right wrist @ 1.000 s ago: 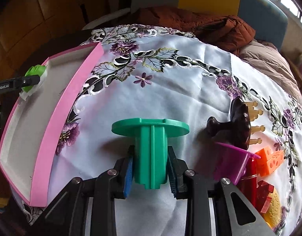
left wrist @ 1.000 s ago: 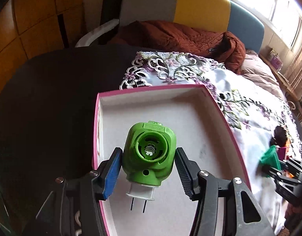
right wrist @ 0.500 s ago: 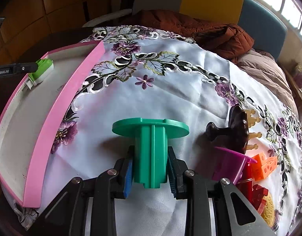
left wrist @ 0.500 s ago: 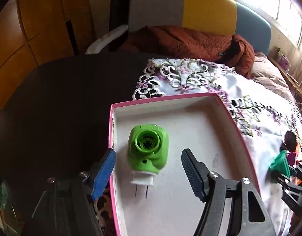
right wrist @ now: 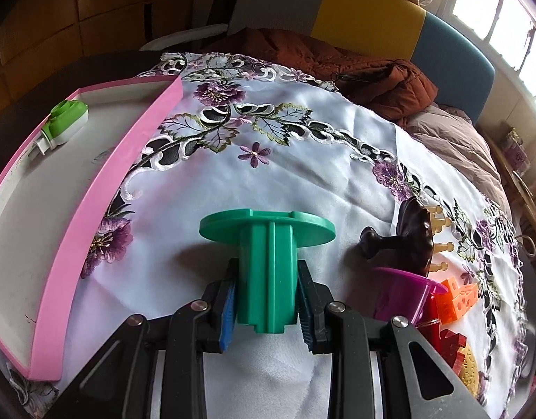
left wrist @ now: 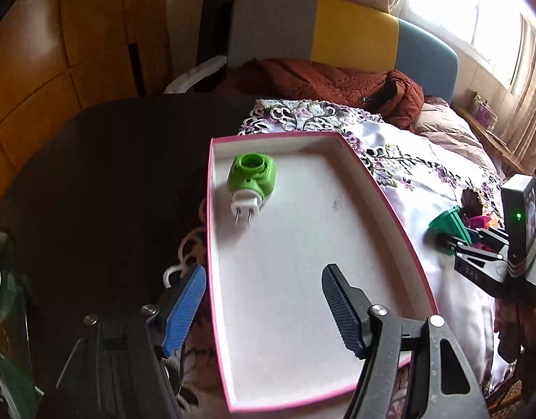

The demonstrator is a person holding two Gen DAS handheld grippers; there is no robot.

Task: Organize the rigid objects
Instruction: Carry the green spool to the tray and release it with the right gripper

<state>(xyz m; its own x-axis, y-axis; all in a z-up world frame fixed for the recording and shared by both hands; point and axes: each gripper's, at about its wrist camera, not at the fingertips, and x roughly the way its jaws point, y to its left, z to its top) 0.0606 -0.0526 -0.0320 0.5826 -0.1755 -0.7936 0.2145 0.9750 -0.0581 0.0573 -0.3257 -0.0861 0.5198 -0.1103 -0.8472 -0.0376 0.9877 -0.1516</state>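
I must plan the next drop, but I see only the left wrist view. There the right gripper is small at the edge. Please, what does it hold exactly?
Observer: The right gripper is shut on a green plastic spool, gripped by its stem, flat disc pointing away.
Operator: What lies beside it on the cloth?
Observer: A dark brown knob and a purple cup lie to its right.
Operator: More toys there?
Observer: Yes, an orange cheese block and red pieces behind the cup.
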